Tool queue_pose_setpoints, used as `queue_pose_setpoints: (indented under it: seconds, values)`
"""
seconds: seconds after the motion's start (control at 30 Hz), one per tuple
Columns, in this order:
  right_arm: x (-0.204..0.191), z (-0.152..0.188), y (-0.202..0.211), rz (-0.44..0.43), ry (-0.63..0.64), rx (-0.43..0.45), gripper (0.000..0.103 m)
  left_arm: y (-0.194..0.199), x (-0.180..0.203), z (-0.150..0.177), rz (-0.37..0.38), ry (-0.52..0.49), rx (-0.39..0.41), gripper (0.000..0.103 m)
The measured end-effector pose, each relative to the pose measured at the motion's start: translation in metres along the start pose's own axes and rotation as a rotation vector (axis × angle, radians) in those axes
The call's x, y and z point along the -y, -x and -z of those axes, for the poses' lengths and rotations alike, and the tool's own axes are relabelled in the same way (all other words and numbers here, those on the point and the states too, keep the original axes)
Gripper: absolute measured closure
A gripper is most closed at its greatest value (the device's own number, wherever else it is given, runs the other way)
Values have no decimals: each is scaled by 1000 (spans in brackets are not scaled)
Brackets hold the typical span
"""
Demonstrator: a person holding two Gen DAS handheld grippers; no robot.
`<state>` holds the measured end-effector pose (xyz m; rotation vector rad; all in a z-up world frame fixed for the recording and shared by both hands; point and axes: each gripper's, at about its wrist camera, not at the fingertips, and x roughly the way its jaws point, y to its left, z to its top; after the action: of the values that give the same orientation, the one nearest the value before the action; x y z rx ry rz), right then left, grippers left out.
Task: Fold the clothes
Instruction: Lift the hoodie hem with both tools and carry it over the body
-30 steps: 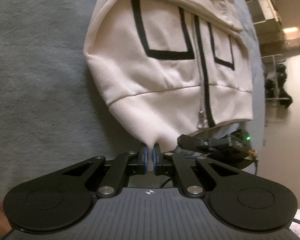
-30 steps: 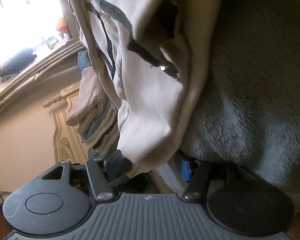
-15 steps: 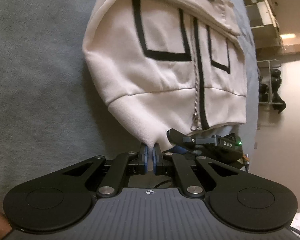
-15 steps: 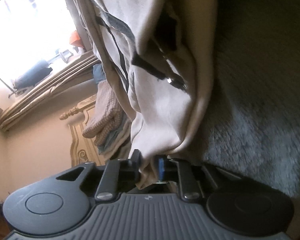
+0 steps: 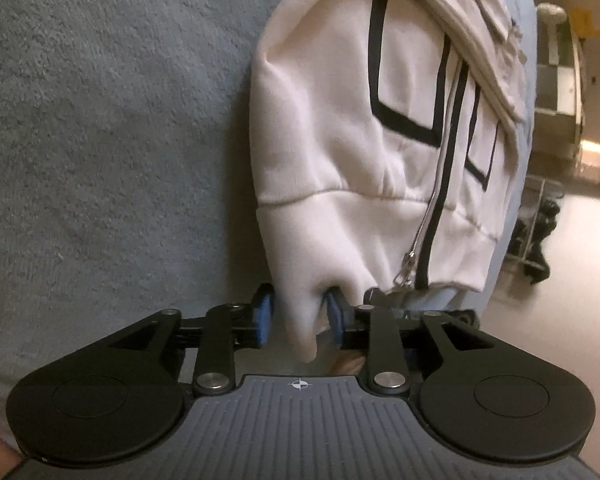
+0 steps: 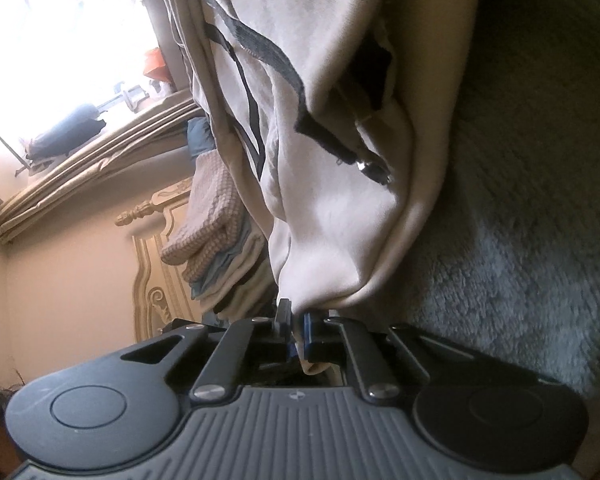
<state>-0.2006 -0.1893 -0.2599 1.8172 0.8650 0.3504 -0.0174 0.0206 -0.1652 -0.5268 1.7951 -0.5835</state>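
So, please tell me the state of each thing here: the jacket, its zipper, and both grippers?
jacket: lying on the grey blanket, hem between both grippers
zipper: closed down to the hem
left gripper: open, hem corner loose between its pads
right gripper: shut on the jacket

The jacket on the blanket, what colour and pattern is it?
The jacket is cream white with black rectangular outline stripes and a silver zip; the left wrist view shows it best.

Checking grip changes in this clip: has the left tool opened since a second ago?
Yes. The left tool was pinched shut on the jacket hem; now its blue pads stand apart, the hem loose between them over the grey blanket.
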Motion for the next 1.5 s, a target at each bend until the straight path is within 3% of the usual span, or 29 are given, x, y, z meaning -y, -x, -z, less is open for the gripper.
queue_pose_setpoints:
  seconds: [0.3,0.43,0.87,1.13,1.23,1.43,1.5]
  values:
    - [-6,-1,0,-70,-5,-6,98,0,-1,-5,48,26,23,54]
    - [-8,-4,4,-77,-3,-9,98,-5,2,-7,64,43,29,53]
    - [-12,-5,10,-143,-5,19,98,10,9,-15,218,74,84,49]
    - [-17,-3,1,-159,10,-19,98,-4,19,-12,185,40,54,48]
    - [-14,-3,3,-156,8,-26,98,-8,22,-11,169,36,57,50]
    - [-11,-3,6,-111,45,-42,96,-11,25,-9,102,1,71,65]
    - [-16,-2,6,-66,86,-51,96,-12,26,-7,66,-24,73,77]
